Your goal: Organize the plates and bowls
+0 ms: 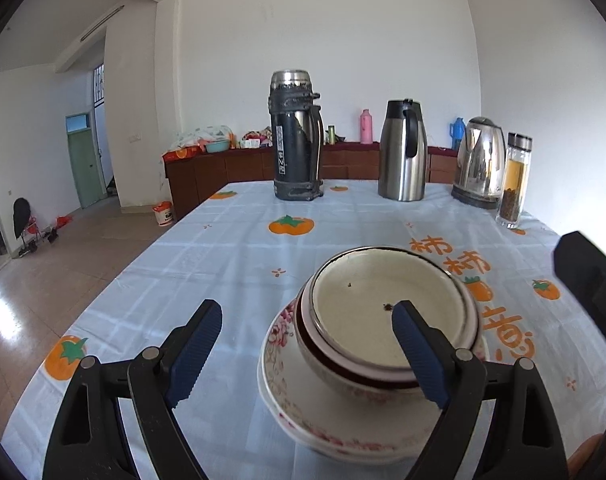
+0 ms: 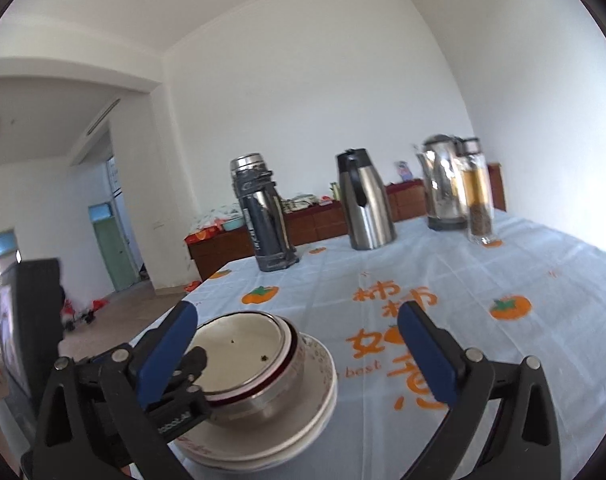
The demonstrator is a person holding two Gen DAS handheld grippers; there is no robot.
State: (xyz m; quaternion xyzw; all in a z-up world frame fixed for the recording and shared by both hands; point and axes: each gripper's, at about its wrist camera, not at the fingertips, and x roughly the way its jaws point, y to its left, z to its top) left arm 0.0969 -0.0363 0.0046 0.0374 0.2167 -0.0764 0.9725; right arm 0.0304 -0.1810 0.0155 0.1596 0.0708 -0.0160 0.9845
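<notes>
On the persimmon-print tablecloth (image 1: 223,264) stand stacked white plates (image 1: 281,396) with pink flower rims. They carry a bowl with a dark red band (image 1: 335,364), and a metal-rimmed bowl with a cream inside (image 1: 387,304) is nested in it. My left gripper (image 1: 307,344) is open; its right blue pad (image 1: 419,352) shows over the near rim of the bowls, its left pad over bare cloth. The right wrist view has the bowls (image 2: 243,352) and plates (image 2: 319,396) at lower left. My right gripper (image 2: 297,354) is open around them and grips nothing.
Along the far side stand a dark thermos (image 1: 297,136), a steel carafe (image 1: 403,152), an electric kettle (image 1: 481,160) and a glass bottle of tea (image 1: 513,180). The table's left edge drops to a tiled floor. The other gripper's black body (image 1: 587,280) is at the right.
</notes>
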